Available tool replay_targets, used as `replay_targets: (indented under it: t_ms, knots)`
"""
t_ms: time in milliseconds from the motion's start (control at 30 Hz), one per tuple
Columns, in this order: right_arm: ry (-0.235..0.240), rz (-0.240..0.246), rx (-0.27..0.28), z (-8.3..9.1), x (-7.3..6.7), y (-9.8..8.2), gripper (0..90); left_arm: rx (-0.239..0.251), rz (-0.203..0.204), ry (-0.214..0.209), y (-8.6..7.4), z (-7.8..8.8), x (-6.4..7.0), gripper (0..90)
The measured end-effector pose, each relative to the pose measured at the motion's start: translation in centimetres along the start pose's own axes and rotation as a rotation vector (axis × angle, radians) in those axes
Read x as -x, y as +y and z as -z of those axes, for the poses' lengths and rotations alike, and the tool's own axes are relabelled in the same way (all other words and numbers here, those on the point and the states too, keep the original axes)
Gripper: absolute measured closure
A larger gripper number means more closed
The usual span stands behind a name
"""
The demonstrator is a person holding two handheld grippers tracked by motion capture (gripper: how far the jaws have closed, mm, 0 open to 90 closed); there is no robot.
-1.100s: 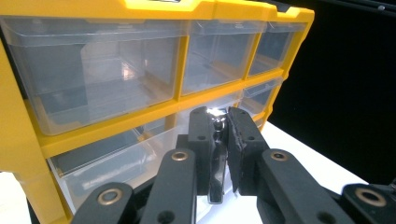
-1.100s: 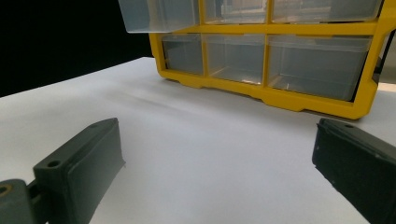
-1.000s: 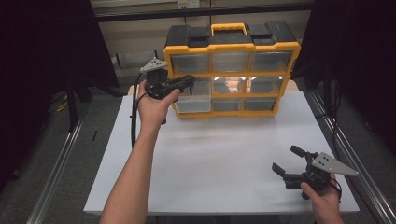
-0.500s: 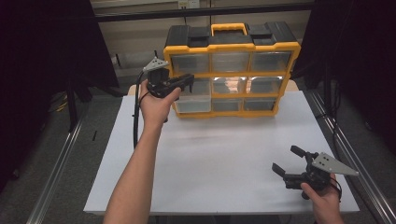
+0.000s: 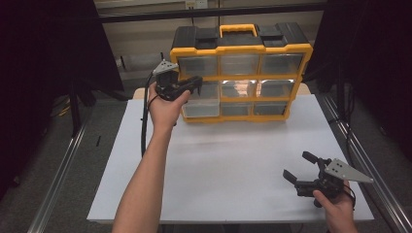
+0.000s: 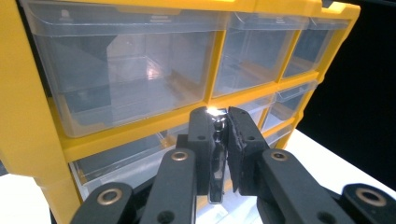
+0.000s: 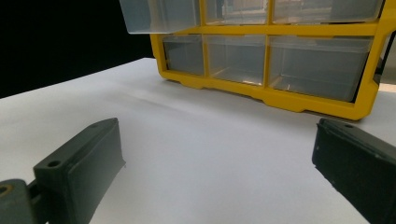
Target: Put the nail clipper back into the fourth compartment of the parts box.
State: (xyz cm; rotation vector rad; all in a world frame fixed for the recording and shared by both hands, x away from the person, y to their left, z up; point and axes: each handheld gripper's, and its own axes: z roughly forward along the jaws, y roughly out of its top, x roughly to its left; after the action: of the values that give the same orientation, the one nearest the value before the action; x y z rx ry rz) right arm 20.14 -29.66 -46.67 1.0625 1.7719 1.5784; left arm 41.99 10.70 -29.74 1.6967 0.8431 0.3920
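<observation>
A yellow and black drawer cabinet (image 5: 241, 77) with several clear drawers stands at the back of the white table (image 5: 223, 165). My left gripper (image 5: 196, 85) is at its left column, shut on the clear front lip (image 6: 215, 140) of the middle-left drawer (image 5: 203, 95). In the left gripper view the jaws (image 6: 219, 122) pinch that lip just under the top-left drawer (image 6: 126, 70). The drawer (image 7: 159, 14) stands out a little from the frame. My right gripper (image 5: 297, 165) rests open near the table's front right corner, with nothing between its fingers (image 7: 84, 163).
The cabinet (image 7: 289, 100) has a black top with a yellow carry handle (image 5: 238, 30). Metal rails (image 5: 58, 170) run along both sides of the table, and dark curtains hang beyond them. A black cable (image 5: 144, 121) trails from the left gripper.
The left hand has shifted only slightly at the drawer front, still gripping. The right gripper has kept still.
</observation>
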Motion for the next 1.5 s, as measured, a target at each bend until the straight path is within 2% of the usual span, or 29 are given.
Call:
replay_targets:
  t_ms: [200,267,400,500,767,1500]
  knots:
    - [0.0,-0.001,0.0,0.0,0.0,0.0,1.2,0.016,0.006,0.018,-0.1,-0.3,0.0,80.9]
    - [0.001,0.0,0.001,0.0,0.0,0.0,1.2,0.0,-0.013,0.028,-0.2,-0.3,-0.1,80.9]
    - [0.0,0.002,0.002,0.0,0.0,0.0,1.3,-0.002,-0.018,0.036,-0.3,-0.5,-0.1,80.9]
    - [-0.001,0.001,0.001,0.0,0.0,0.0,1.3,0.01,-0.008,0.039,-0.3,-0.7,-0.1,80.9]
    - [0.0,0.0,0.002,0.0,0.0,0.0,1.3,-0.009,-0.007,0.06,-0.7,-1.0,-0.2,80.8]
    - [0.003,-0.002,0.001,0.0,0.0,0.0,1.3,-0.01,-0.007,0.06,-1.7,-1.5,-0.5,80.6]
